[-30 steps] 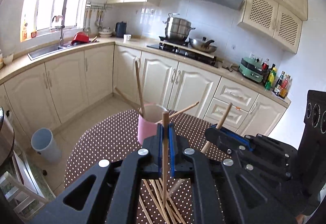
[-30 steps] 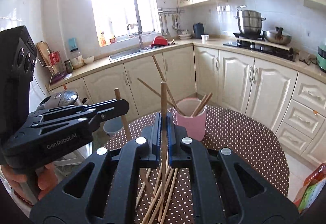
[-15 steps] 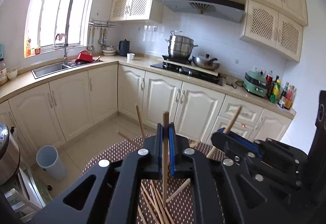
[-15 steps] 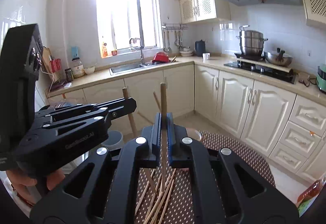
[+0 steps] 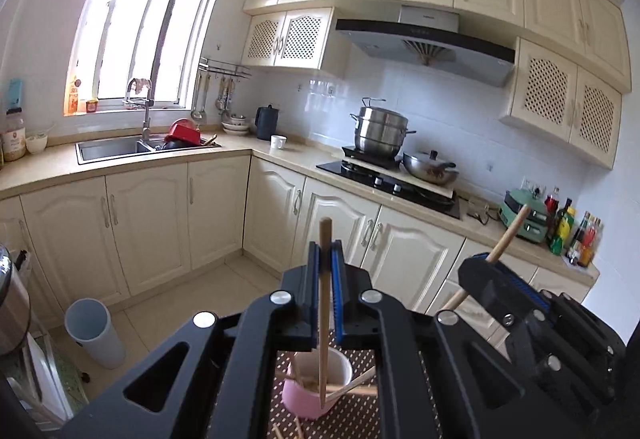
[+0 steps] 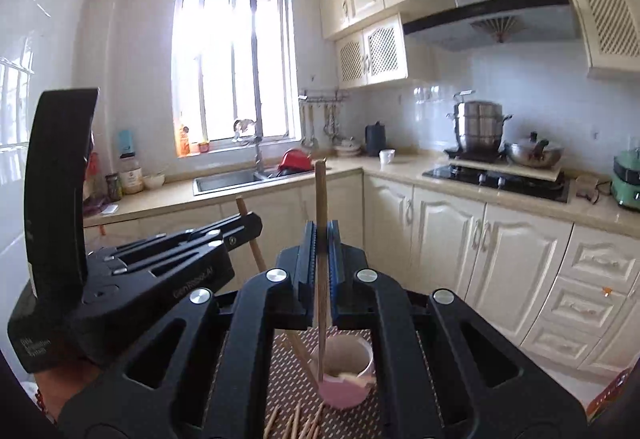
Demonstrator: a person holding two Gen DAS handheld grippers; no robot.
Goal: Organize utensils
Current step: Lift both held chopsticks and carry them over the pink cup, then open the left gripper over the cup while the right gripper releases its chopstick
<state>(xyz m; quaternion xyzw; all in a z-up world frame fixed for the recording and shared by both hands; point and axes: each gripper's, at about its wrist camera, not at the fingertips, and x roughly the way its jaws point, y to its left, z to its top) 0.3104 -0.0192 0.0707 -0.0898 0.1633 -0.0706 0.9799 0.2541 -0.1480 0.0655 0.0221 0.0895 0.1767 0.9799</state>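
left tool point(image 5: 326, 267) pinched one chopstick point(image 5: 324, 303) | right tool point(image 6: 320, 247) pinched another chopstick point(image 6: 320, 239) | both above pink cup point(image 5: 316, 387) | risk: my crooked lowering could tip cup

The matt black plastic left gripper point(image 5: 325, 259), fitted with ribbed blue rubber-like pads, is clamping a smooth, pale wooden chopstick point(image 5: 324, 303). The matching matt black right gripper point(image 6: 320, 243) is clamping a second smooth wooden chopstick point(image 6: 320, 239). Bright metal screw heads are showing on both bodies. The glossy pink cylindrical cup point(image 5: 310, 387), seemingly plastic, is standing on the brown white-dotted tablecloth point(image 6: 292, 379), which is looking matt and woven.
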